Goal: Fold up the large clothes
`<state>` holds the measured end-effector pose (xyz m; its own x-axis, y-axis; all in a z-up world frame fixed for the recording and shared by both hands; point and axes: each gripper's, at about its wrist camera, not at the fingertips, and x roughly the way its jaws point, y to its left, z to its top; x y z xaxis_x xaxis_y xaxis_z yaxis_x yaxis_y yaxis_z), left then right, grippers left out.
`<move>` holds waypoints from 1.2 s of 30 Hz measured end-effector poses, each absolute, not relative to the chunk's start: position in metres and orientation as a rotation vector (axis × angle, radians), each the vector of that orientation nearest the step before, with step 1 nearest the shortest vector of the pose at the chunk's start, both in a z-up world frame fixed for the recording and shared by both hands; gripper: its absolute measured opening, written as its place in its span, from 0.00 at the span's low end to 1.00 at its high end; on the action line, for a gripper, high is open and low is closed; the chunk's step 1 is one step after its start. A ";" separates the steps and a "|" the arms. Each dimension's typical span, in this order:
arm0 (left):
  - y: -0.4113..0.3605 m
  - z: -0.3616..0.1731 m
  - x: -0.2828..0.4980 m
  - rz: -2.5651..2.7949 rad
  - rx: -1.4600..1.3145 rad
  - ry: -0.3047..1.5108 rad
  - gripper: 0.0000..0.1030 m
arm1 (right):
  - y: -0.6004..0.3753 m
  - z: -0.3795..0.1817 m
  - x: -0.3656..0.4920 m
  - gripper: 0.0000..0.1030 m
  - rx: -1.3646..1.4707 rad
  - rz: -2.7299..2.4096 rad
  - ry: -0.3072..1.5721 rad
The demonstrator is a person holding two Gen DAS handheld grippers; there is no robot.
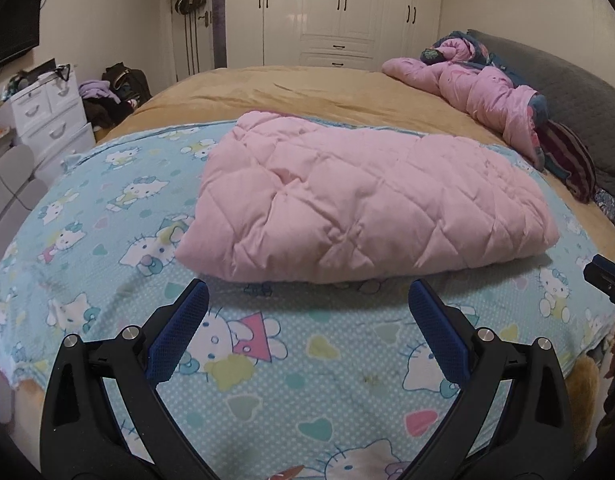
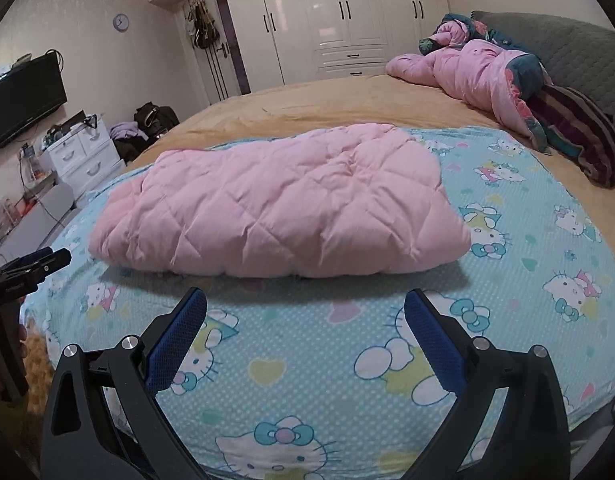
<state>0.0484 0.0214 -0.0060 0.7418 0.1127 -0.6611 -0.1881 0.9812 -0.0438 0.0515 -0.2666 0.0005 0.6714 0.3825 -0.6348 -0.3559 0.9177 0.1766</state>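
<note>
A pink quilted padded garment (image 1: 359, 200) lies folded into a thick rectangle on a light blue cartoon-cat sheet (image 1: 107, 216) on the bed. It also shows in the right wrist view (image 2: 283, 208) on the same sheet (image 2: 527, 240). My left gripper (image 1: 307, 292) is open and empty, just short of the garment's near edge. My right gripper (image 2: 305, 300) is open and empty, also just short of the near edge. The right gripper's tip shows at the right edge of the left wrist view (image 1: 605, 276). The left gripper shows at the left edge of the right wrist view (image 2: 31, 268).
A crumpled pink duvet (image 1: 483, 88) and a dark striped cloth (image 1: 571, 160) lie by the grey headboard (image 1: 567, 84) on the tan bedspread (image 1: 307, 88). White drawers (image 1: 47, 116), a wall TV (image 2: 23, 100) and a clothes pile (image 1: 115, 92) stand left; wardrobes (image 1: 335, 8) behind.
</note>
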 end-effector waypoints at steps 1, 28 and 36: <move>0.022 -0.007 0.047 0.166 -0.116 0.717 0.91 | -0.265 0.001 0.050 0.96 0.034 0.420 0.724; 0.017 -0.001 0.041 0.194 -0.087 0.697 0.91 | -0.253 0.017 0.040 0.96 -0.005 0.445 0.670; 0.016 0.002 0.041 0.201 -0.073 0.691 0.91 | -0.251 0.016 0.040 0.96 0.005 0.453 0.673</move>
